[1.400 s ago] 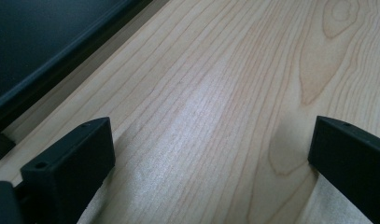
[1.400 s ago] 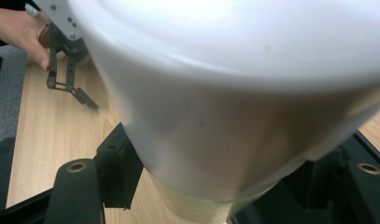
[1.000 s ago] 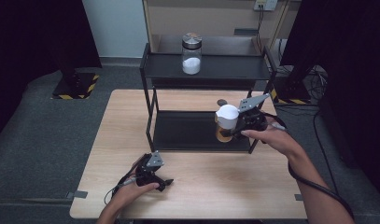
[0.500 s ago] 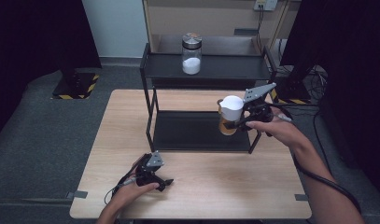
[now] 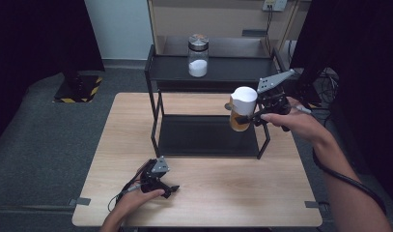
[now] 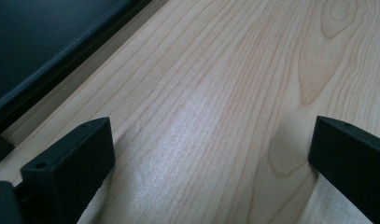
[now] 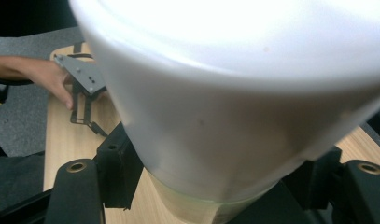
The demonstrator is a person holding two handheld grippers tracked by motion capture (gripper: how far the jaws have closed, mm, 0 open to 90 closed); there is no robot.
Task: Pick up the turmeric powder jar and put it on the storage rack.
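Observation:
A jar [image 5: 242, 110] with a white lid and amber contents hangs in the air at the right front of the black two-level rack [image 5: 155, 96], a little below its top shelf. My right gripper [image 5: 243, 119] is shut on the jar's body. In the right gripper view the white lid [image 7: 225, 88] looms close, with the jaws pressed on either side below it. My left gripper [image 5: 172, 189] lies on the wooden table [image 5: 242, 193] in front of the rack, held by a hand. Its jaws stand open over bare wood [image 6: 211, 135].
A glass jar of white powder [image 5: 198, 55] with a dark lid stands on the rack's top shelf, left of middle. The lower shelf [image 5: 203, 135] is a dark flat tray. Grey floor surrounds the table; a cabinet stands behind the rack.
My right gripper has lifted the jar from the height of the lower shelf up towards the top shelf's edge. The left gripper has stayed where it was.

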